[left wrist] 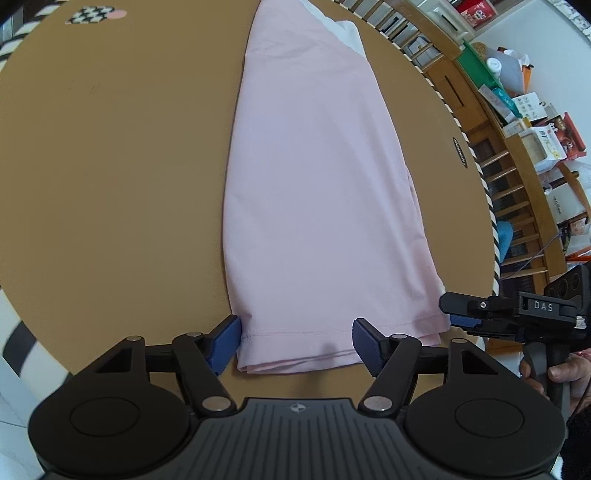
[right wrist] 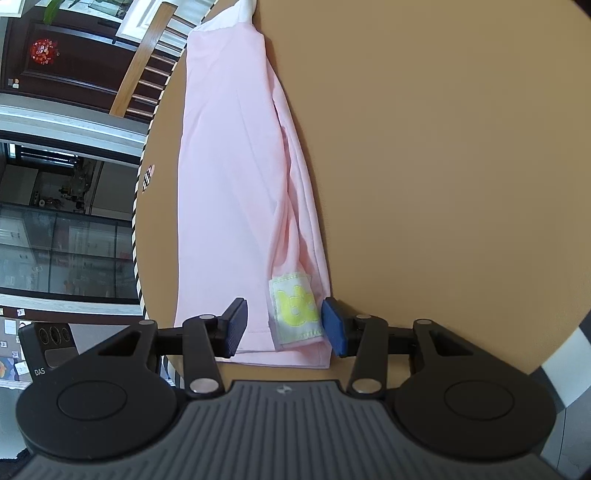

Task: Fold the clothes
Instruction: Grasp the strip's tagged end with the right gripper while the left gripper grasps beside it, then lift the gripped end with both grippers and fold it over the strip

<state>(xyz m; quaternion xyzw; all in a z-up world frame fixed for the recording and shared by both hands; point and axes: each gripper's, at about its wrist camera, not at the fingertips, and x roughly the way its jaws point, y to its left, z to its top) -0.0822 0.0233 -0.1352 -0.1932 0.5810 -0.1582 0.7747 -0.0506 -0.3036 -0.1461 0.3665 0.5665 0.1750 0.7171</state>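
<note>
A pink garment (left wrist: 314, 192) lies folded into a long narrow strip on the round brown table (left wrist: 110, 166). Its hem is nearest me. My left gripper (left wrist: 295, 345) is open and straddles the left part of that hem, one blue pad on each side. In the right wrist view the same garment (right wrist: 229, 184) shows a white and yellow label (right wrist: 295, 314) at its near right corner. My right gripper (right wrist: 285, 328) is open around that corner. From the left wrist view the right gripper (left wrist: 452, 310) sits at the hem's right end, held by a hand (left wrist: 565, 373).
White fabric (left wrist: 347, 33) shows at the garment's far end. The table's striped rim (left wrist: 493, 229) runs close along the garment's right side, with wooden chair rails and a shelf of boxes (left wrist: 546, 140) beyond. A checkered sticker (left wrist: 92, 15) is at the far left. Bare tabletop (right wrist: 443, 147) spreads to the right.
</note>
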